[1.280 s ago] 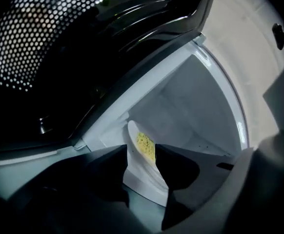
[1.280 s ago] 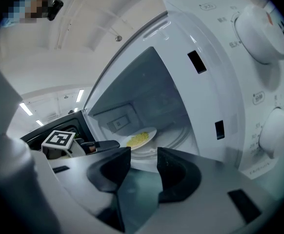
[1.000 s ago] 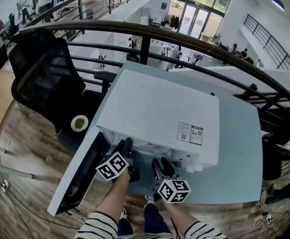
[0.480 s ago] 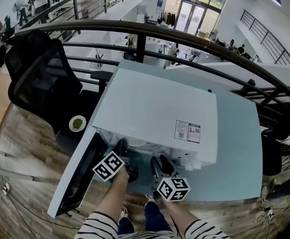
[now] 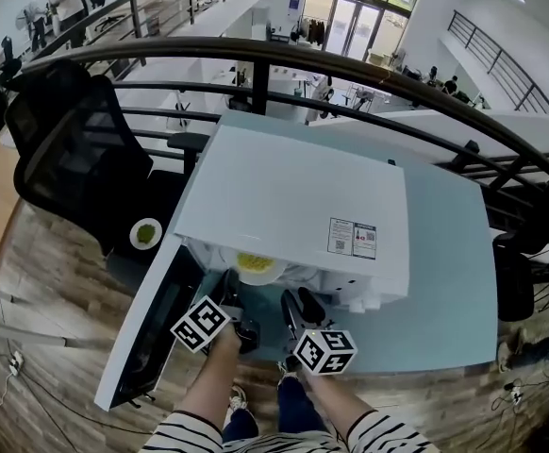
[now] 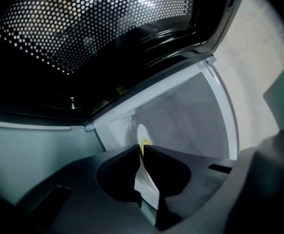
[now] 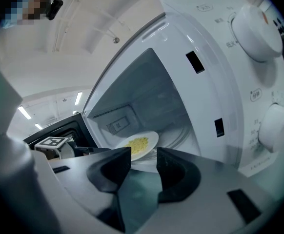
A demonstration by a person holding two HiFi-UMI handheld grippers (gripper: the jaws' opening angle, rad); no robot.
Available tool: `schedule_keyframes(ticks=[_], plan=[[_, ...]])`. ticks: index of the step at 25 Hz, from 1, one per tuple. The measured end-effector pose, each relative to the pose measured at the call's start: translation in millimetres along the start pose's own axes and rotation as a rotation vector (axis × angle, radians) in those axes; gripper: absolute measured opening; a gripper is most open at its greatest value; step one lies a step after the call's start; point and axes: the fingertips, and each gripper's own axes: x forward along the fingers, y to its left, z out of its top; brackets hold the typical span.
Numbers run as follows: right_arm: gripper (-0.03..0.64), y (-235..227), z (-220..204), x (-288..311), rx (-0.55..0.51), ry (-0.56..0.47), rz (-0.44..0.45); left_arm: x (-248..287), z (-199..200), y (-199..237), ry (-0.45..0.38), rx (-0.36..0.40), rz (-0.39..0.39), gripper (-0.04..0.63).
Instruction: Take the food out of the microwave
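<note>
Two claws, one plate (image 7: 151,139) coming out
The left claw (image 6: 142,152) is closing on the rim of the white plate, which sits pinched between its jaws at the mouth of the microwave (image 5: 293,196); the right claw (image 7: 143,164) waits just beside it with jaws apart and nothing in them. The grip is only on a thin edge, so I think the plate could tip and spill the yellow food (image 7: 138,143), or slip and drop by the open door (image 5: 152,333). A second ago the plate was hidden inside; now it peeks out.
</note>
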Motion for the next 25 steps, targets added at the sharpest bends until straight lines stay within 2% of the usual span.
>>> schedule_keyframes(ticks=[8,19,22,25], plan=[[0.172,5,-13,0,0.087,0.007,0.012,-17,-8,2,0.013,-0.035,-0.021,0.041],[0.172,0,-27,13,0.299,0.014,0.054,-34,-31,11,0.060,-0.071,-0.052,0.041],[0.149,0,-31,11,0.349,0.008,0.071,-39,-36,13,0.076,-0.066,-0.060,0.038],[0.090,-5,-34,9,0.354,0.007,0.053,-40,-37,12,0.077,-0.064,-0.076,0.038]])
